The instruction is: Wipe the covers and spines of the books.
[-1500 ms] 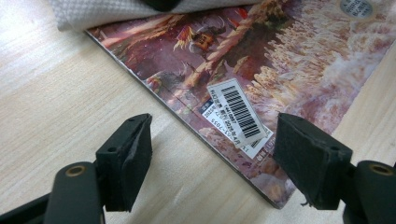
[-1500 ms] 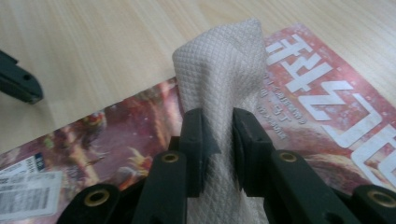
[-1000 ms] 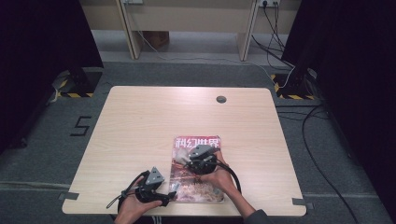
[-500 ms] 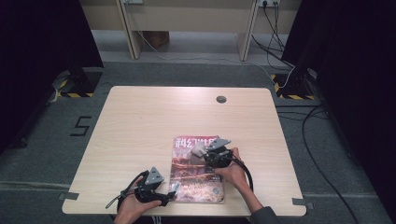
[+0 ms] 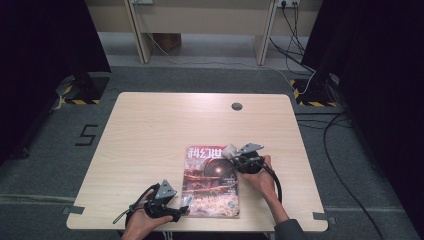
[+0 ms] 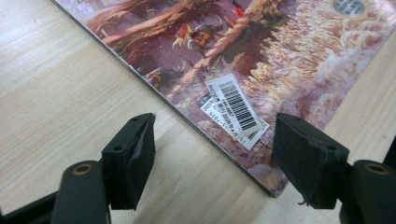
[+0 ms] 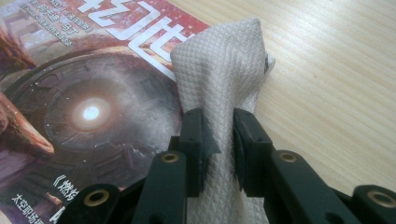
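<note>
Two grippers work a glossy red-brown magazine (image 5: pixel 212 181) at the bench's near edge. High view: the right gripper (image 5: pixel 231 152) has slid its white waffle-textured cloth (image 5: pixel 230 150) from mid-cover to the top right corner, so wiping advances. Left gripper view: the left gripper (image 6: pixel 212 154), released, its jaws just narrowing, straddles the barcode corner. Right gripper view: cloth clenched.

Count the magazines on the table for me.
1. The magazine lies flat near the table's front edge, between the two hands; nothing seems to hide another.
</note>
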### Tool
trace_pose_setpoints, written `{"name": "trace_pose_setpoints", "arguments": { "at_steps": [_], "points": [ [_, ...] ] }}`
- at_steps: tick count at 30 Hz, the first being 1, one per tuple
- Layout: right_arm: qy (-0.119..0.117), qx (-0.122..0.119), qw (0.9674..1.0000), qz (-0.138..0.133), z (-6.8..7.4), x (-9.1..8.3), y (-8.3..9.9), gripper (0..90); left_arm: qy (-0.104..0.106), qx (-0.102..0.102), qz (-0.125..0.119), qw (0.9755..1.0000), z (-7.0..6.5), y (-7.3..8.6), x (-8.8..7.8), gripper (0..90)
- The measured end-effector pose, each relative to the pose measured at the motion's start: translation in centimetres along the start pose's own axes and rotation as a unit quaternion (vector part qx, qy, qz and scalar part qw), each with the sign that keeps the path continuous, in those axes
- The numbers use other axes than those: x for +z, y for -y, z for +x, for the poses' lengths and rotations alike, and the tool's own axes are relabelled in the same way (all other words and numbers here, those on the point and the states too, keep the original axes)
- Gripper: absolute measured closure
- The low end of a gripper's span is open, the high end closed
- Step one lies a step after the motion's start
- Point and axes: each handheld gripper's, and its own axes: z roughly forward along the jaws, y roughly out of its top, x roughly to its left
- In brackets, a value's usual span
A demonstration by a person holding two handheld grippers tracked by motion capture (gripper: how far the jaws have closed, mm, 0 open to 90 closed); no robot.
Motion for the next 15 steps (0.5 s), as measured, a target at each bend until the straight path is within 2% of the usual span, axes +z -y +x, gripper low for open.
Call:
{"name": "trace_pose_setpoints", "arguments": {
  "at_steps": [2, 7, 11, 15],
  "points": [
    [0.007, -0.012, 0.9999, 0.003, 0.4, 0.0, -0.1, 75.7, 0.003, 0.004, 0.0, 1.0, -0.1, 0.0, 0.0, 31.7],
    [0.004, -0.031, 0.9995, 0.007, 1.5, -0.2, -0.2, 74.8, 0.008, 0.007, 0.001, 0.9999, -0.3, 0.1, -0.1, 32.3],
    [-0.013, -0.038, 0.9992, 0.004, 2.3, -0.2, -0.3, 74.9, 0.013, 0.017, 0.004, 0.9998, -0.6, 0.2, -0.2, 35.0],
    [-0.034, -0.054, 0.998, 0.004, 3.9, -0.1, -0.6, 74.8, 0.02, 0.023, 0.006, 0.9995, -0.9, 0.3, -0.2, 37.6]
  ]
}}
